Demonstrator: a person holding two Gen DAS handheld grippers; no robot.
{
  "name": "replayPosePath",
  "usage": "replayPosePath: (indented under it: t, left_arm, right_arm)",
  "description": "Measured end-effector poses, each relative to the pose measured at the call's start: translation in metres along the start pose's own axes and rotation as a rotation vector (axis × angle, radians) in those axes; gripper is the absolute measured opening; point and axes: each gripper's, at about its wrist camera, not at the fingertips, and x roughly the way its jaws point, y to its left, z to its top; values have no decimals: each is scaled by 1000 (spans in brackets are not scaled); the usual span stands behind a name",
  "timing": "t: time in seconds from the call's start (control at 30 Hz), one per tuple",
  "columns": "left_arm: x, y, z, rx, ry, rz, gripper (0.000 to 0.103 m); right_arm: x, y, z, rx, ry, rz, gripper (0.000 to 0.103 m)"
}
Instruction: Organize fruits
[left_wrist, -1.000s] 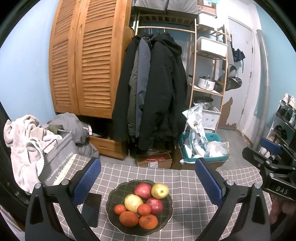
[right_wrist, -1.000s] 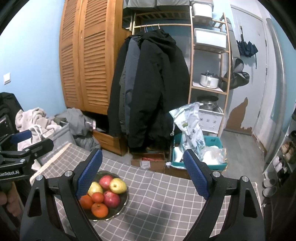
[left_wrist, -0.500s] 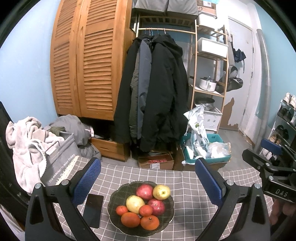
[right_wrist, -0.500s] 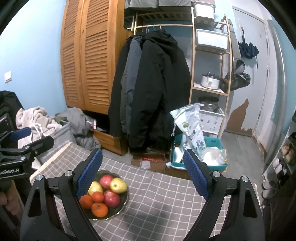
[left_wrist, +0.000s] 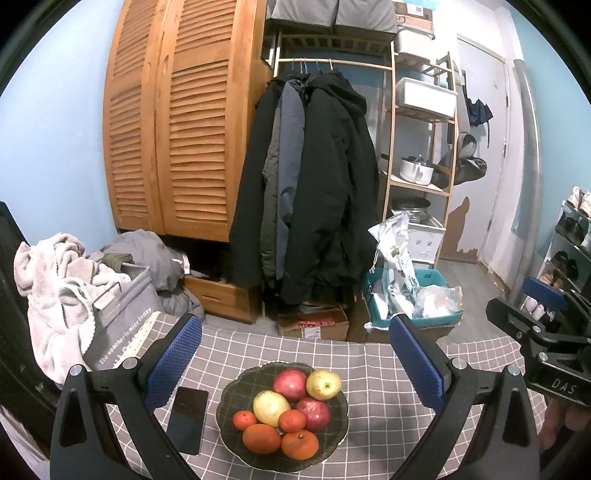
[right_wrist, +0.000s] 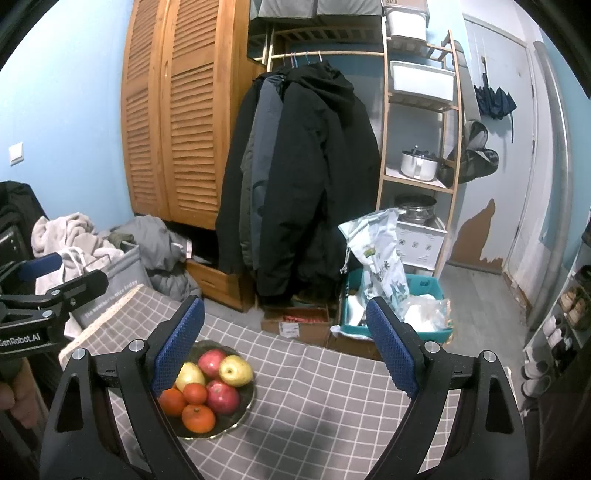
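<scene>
Blue walls close in a small room with a louvred wooden wardrobe (left_wrist: 173, 122), a rail of dark coats (left_wrist: 310, 177) and a wooden shelf rack (left_wrist: 421, 155) carrying a white pot (left_wrist: 415, 170). Nearest the cameras stands a table under a grey checked tablecloth (left_wrist: 373, 369).

On the cloth sits a dark scalloped fruit bowl (left_wrist: 229, 400), about midway along the table's near side in the left wrist view and toward the left edge in the right wrist view. It holds two red apples (left_wrist: 290, 384), a yellow apple (left_wrist: 323, 384), a pale yellow pear-like fruit (left_wrist: 270, 408) and four oranges or tangerines (left_wrist: 261, 438), all heaped together and touching. A black phone (left_wrist: 187, 419) lies flat just left of the bowl, close to the table's left edge.

The left gripper (left_wrist: 295, 362) hangs above the bowl with its blue-padded fingers (left_wrist: 173, 360) spread wide, nothing between them; the bowl shows in the gap. The right gripper (right_wrist: 286, 345) is likewise spread wide and empty, its left finger (right_wrist: 179, 341) overlapping the bowl's left side in its own view, without clear contact.

Beyond the table's far edge are a cardboard box (left_wrist: 314, 325) and a teal crate (left_wrist: 417, 295) of bags on the floor, and a grey laundry bag (left_wrist: 122, 317) with pale clothes off the left corner.
</scene>
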Motion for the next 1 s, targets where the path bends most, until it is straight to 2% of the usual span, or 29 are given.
replayPosePath:
  t: [0.63,1.0]
  left_arm:
    - [-2,-5,0,37,-22,51,102]
    - [-4,-10,-1,25,-25,50,102]
  right_arm:
    - [-1,-2,1,0,-2,-3,88]
    - [-2,-1,0,-2,-3,-3,88]
